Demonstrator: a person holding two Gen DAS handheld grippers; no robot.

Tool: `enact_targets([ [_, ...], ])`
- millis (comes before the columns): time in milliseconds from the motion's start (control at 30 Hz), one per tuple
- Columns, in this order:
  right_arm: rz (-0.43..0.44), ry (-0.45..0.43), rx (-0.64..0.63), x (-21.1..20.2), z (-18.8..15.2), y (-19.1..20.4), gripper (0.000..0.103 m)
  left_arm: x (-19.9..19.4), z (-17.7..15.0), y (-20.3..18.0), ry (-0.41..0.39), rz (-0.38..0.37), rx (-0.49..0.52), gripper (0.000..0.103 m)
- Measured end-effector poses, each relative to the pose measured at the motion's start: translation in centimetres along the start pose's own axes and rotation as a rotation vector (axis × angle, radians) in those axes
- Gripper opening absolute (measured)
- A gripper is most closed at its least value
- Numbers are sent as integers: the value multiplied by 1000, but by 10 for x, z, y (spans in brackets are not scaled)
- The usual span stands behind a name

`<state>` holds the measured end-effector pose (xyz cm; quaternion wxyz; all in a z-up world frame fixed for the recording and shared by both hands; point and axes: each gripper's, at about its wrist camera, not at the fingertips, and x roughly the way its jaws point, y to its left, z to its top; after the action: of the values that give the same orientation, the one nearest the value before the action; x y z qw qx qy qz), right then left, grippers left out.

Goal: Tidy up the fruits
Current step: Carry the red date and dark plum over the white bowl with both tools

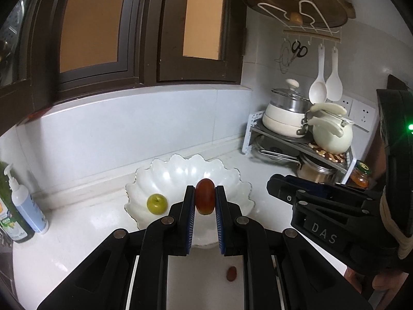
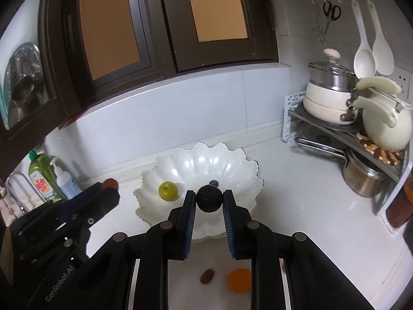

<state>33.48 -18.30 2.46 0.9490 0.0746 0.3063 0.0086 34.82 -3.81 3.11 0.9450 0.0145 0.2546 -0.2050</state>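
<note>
A white scalloped bowl (image 1: 178, 173) (image 2: 206, 162) stands on the white counter by the back wall. A small green fruit (image 1: 157, 204) (image 2: 168, 191) lies in its left side, and a small blue berry (image 2: 213, 183) lies near its middle. My left gripper (image 1: 205, 199) is shut on a red oval fruit (image 1: 205, 196) above the bowl's front; it also shows in the right wrist view (image 2: 109, 184). My right gripper (image 2: 209, 199) is shut on a dark round fruit (image 2: 209, 198) over the bowl's front. It appears at the right of the left wrist view (image 1: 278, 183).
A small brown-red fruit (image 1: 231, 273) (image 2: 207, 276) and an orange fruit (image 2: 239, 280) lie on the counter under the grippers. A corner rack with pots (image 1: 296, 129) (image 2: 335, 118) stands at the right. Soap bottles (image 1: 28, 206) (image 2: 44, 178) stand at the left by a faucet (image 2: 15, 180).
</note>
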Motion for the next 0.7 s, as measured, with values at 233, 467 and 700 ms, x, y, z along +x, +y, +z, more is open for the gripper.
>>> enact_targets([
  [233,-26,34,-10,35,15,2,23,28,13,15,21,19,11,16],
  [467,-41,95,-17,73,25,0,23,63,15,28,79,38,8,16],
  [700,-69,166,-27,109,27,-6,23,100,5,40,161,49,-19,16],
])
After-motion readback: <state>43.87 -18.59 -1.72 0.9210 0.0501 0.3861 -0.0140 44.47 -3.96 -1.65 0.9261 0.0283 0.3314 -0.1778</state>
